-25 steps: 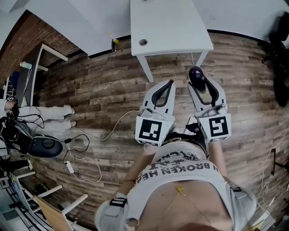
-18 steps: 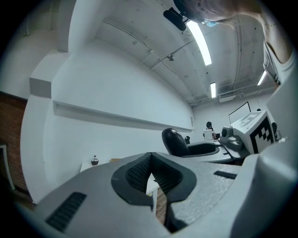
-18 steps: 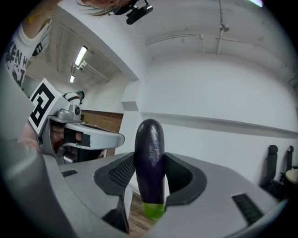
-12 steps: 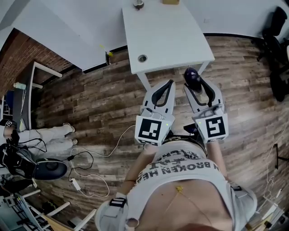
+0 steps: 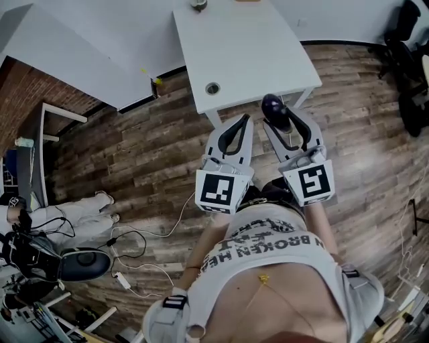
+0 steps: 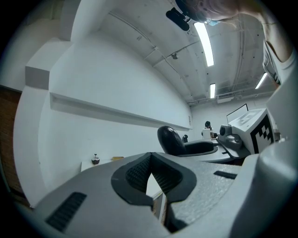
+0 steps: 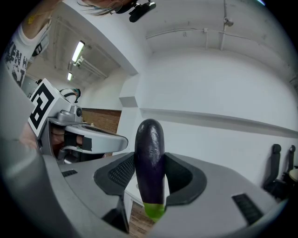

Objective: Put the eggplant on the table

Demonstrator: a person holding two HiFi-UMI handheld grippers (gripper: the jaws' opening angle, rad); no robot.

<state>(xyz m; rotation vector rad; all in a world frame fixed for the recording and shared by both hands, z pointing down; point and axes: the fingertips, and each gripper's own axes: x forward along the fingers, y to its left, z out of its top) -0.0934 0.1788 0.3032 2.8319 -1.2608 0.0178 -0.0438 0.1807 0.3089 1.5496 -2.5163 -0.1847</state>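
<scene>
In the head view the white table (image 5: 248, 53) stands just ahead of both grippers. My right gripper (image 5: 281, 118) is shut on a dark purple eggplant (image 5: 273, 107), which sits close to the table's near edge. The right gripper view shows the eggplant (image 7: 150, 158) upright between the pads, green stem end down, with the right gripper (image 7: 151, 173) pressing on both its sides. My left gripper (image 5: 247, 120) runs beside it on the left, shut and empty. In the left gripper view the left gripper (image 6: 150, 160) has its tips together, and the eggplant (image 6: 170, 141) shows to its right.
The table has a round cable hole (image 5: 212, 88) near its front left and a small object (image 5: 198, 4) at its far edge. Black chairs (image 5: 409, 40) stand at the right. A seated person's legs (image 5: 80, 208) and loose cables (image 5: 134, 234) lie on the wooden floor at the left.
Both grippers have moved forward toward the table, side by side. The eggplant, still held in the right gripper, now sits by the table's near edge.
</scene>
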